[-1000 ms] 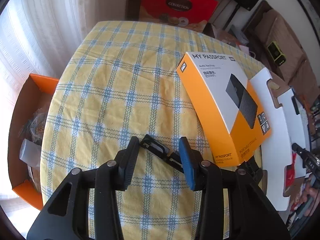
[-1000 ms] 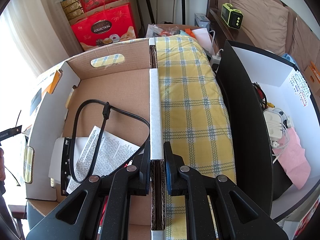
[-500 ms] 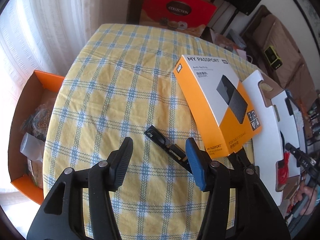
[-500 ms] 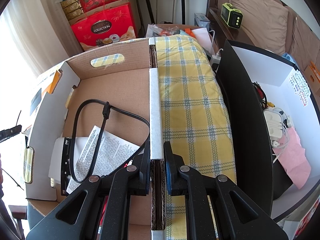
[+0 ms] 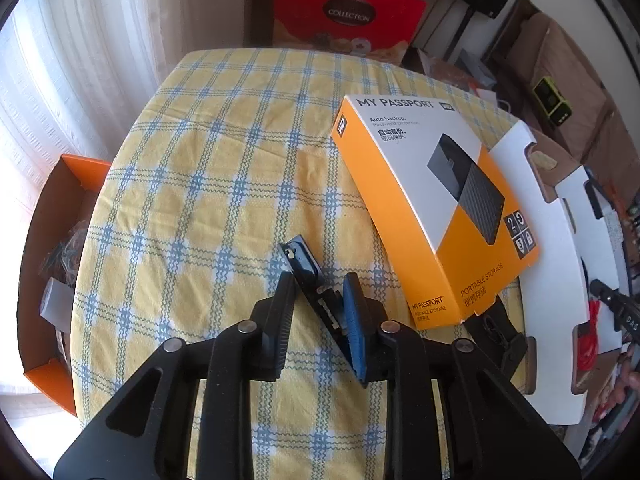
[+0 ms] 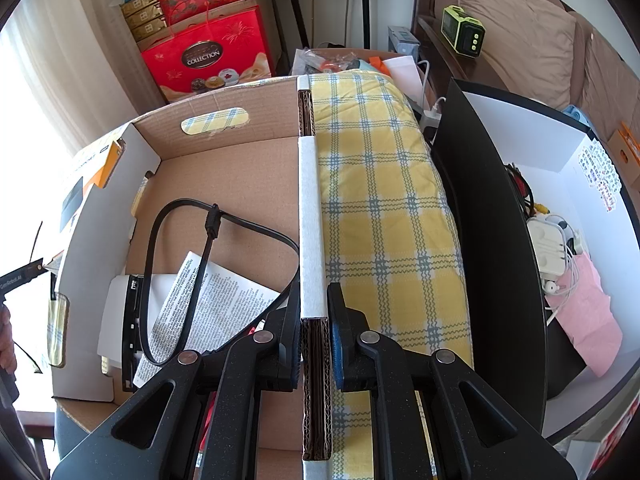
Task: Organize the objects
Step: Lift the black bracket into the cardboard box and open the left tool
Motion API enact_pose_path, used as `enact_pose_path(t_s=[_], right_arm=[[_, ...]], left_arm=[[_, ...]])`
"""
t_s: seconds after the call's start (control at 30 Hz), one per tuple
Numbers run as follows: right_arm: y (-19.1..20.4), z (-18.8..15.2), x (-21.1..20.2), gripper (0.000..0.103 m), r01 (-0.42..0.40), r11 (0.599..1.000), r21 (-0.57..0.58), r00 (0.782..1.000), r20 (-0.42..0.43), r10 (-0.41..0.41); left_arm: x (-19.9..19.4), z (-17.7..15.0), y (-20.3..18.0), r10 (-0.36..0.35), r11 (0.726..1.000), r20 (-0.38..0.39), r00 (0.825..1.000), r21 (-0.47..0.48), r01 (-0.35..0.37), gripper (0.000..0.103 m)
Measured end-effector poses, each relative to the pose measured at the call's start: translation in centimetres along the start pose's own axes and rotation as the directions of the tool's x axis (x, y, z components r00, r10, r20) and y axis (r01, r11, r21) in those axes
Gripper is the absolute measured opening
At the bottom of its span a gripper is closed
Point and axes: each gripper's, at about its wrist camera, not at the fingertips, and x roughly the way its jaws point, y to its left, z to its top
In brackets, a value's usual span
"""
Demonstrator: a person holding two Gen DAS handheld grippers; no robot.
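Where the left gripper (image 5: 318, 290) is closing, a small dark flat device (image 5: 310, 276), glossy black with a bluish sheen and a connector edge with pale contacts, lies between its jaws; whether both pads press on it cannot be told. The device sits near the front of a table under a yellow-and-blue checked cloth (image 5: 208, 184), just left of an orange-and-white "My Passport" box (image 5: 432, 204). Its long axis runs diagonally, one end pointing up-left across the cloth, the other hidden toward the blue right pad. An open orange box (image 5: 52, 216) stands off the table's left edge; a red "Collection" gift box (image 5: 348, 16) stands beyond. The right gripper (image 6: 314, 320) is clamped on the upright wall of a cardboard box (image 6: 312, 240), which holds a black cable (image 6: 176, 248) and a printed leaflet (image 6: 212, 304). Pale curtains hang at the left.
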Motion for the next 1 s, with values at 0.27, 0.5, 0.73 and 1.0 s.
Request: enact_pose_path(t_s=[0.27,0.5,0.73,1.0], right_arm=[[0.0,-0.1,0.0,0.01,-0.003,1.0,0.001,1.0,0.002,0.003],[0.0,-0.1,-0.1,0.01,-0.003,1.0,0.0,1.0,0.002,0.003],[0.0,-0.1,-0.1,0.01,-0.003,1.0,0.0,1.0,0.002,0.003],[-0.1,-0.1,-0.1,0.01,-0.003,1.0,0.0,1.0,0.002,0.003]], left_arm=[[-1.0,0.0,1.3,-0.037,0.999,0.042,0.998,-0.027,0.038,0.011],[-4.9,0.1,0.3,-0.076,0.997,0.12,0.99,0.01,0.075,0.011],[-9.2,0.8,-2.9,-0.213,0.976,0.175,0.961,0.083,0.201,0.011],[-9.8,0.2,-8.5,-0.3,0.945,0.125,0.946,0.176,0.277,0.011]])
